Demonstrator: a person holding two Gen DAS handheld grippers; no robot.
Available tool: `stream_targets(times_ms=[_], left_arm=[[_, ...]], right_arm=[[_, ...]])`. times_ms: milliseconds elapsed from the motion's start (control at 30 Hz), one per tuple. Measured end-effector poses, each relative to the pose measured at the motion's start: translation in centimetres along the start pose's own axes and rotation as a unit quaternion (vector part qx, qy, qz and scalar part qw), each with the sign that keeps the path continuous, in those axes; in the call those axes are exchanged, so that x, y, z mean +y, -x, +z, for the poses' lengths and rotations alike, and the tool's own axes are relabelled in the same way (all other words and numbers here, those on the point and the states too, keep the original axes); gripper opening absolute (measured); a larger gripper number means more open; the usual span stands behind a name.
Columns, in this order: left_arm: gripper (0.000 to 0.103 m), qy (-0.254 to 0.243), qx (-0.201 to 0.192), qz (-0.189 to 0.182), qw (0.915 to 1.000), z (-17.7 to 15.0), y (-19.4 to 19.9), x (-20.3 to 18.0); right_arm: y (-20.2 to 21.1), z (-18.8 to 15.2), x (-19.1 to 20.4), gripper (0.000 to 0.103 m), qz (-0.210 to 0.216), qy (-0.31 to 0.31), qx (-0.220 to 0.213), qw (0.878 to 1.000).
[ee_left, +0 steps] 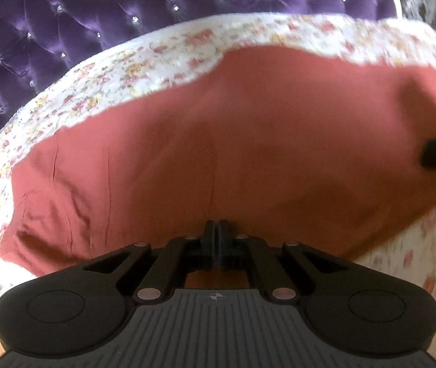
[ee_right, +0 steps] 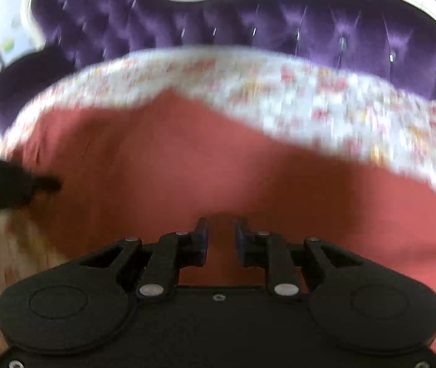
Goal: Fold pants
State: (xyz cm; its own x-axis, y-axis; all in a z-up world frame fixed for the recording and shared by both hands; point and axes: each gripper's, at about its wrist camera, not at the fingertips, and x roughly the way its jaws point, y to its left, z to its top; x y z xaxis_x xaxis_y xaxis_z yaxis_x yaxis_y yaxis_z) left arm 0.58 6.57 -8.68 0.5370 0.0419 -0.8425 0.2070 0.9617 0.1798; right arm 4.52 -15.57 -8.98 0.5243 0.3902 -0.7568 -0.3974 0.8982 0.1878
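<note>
Pants (ee_left: 218, 141), brick-red, lie spread on a bed with a floral cover (ee_left: 125, 61), running along the bed's head edge just below the tufted purple headboard (ee_left: 64, 30). The cloth lies mostly flat; some creases show at its left end in the left wrist view. Which end is waist and which is leg cannot be told.

Left hand-held gripper (ee_left: 215, 239): jaws closed together over the near edge of the pants. Whether a fold of cloth is pinched between the pads cannot be told; none shows.

Right hand-held gripper (ee_right: 221, 239): jaws parted, red cloth showing in the gap, pads not pressing on it. The right wrist view is heavily blurred.

Each hand-held gripper shows at the other's side edge, both over the pants and well apart.

Step in hand, as judged: between folds, the right side let go and repositioning over the cloth. The next move likely calls for picking a fresh edge with both hand-held grippers, lifting evenly and carrying it across so the layers meet without bunching.

Writing: none legible; only a small round crosshair mark on the left hand-held gripper's body.
</note>
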Motion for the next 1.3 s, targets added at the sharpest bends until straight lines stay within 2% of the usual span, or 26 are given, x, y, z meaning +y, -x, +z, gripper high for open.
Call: stream_targets(times_ms=[33,133,167,200,267,367,467,600,667,733,833,900,1000,1133,1200,1300], left_arm=[[0.004,-0.005,0.001,0.003,1.0000,-0.5,0.2,-0.2],[0.003,0.002,0.018,-0.001,0.9998,-0.5,0.8,0.0],[0.003,0.010,0.018,-0.003,0.9998,-0.1,1.2,0.0],[0.004,0.017,0.009,-0.007,0.9998,0.3,1.7,0.0],[0.004,0.026,-0.014,-0.007,0.9995,1.7,2.8,-0.6],[0.004,0.031,-0.037,-0.014,0.9987,3.5,3.5,-2.4],[0.004,0.024,-0.041,-0.030,0.9984,4.9,3.0,-4.9],[0.004,0.000,-0.018,-0.048,0.9987,5.2,0.6,-7.9],[0.004,-0.012,0.017,-0.056,0.9982,4.7,-1.0,-8.9],[0.003,-0.024,0.003,-0.040,0.9989,4.1,-1.1,-9.4],[0.003,-0.031,0.006,-0.029,0.9991,4.5,-1.2,-9.9],[0.003,-0.027,0.011,-0.028,0.9992,4.8,-1.3,-9.9],[0.003,-0.016,0.015,-0.029,0.9993,4.9,-1.1,-9.9],[0.003,-0.009,0.017,-0.030,0.9994,4.8,-0.8,-9.8],[0.003,-0.007,0.019,-0.031,0.9993,4.8,-0.8,-9.7],[0.003,-0.009,0.021,-0.032,0.9992,5.0,-0.8,-9.6]], right_arm=[[0.2,-1.6,0.5,0.031,0.004,0.001,0.012,1.000],[2.1,-4.5,1.9,0.031,-0.002,0.018,-0.004,1.000],[2.7,-4.7,1.8,0.028,0.000,0.016,-0.003,1.000],[3.4,-4.9,1.3,0.023,0.004,0.002,-0.003,1.000],[5.0,-4.9,-0.4,0.023,0.004,-0.031,-0.024,0.999],[8.2,-4.9,-4.1,0.027,-0.035,-0.079,-0.075,0.993],[10.8,-5.1,-8.6,0.031,-0.105,-0.117,-0.107,0.982],[13.4,-6.5,-15.6,0.031,-0.180,-0.190,-0.123,0.957],[14.2,-7.7,-18.8,0.033,-0.205,-0.243,-0.121,0.940],[15.0,-9.4,-22.1,0.033,-0.223,-0.302,-0.123,0.919],[16.2,-11.6,-25.9,0.033,-0.235,-0.377,-0.129,0.887],[16.9,-12.7,-27.3,0.033,-0.227,-0.404,-0.136,0.876],[16.7,-12.8,-28.2,0.033,-0.227,-0.412,-0.141,0.871],[16.7,-12.9,-28.0,0.033,-0.219,-0.397,-0.155,0.877],[16.0,-13.0,-28.3,0.033,-0.225,-0.403,-0.135,0.877],[15.6,-13.7,-29.0,0.033,-0.217,-0.425,-0.129,0.869]])
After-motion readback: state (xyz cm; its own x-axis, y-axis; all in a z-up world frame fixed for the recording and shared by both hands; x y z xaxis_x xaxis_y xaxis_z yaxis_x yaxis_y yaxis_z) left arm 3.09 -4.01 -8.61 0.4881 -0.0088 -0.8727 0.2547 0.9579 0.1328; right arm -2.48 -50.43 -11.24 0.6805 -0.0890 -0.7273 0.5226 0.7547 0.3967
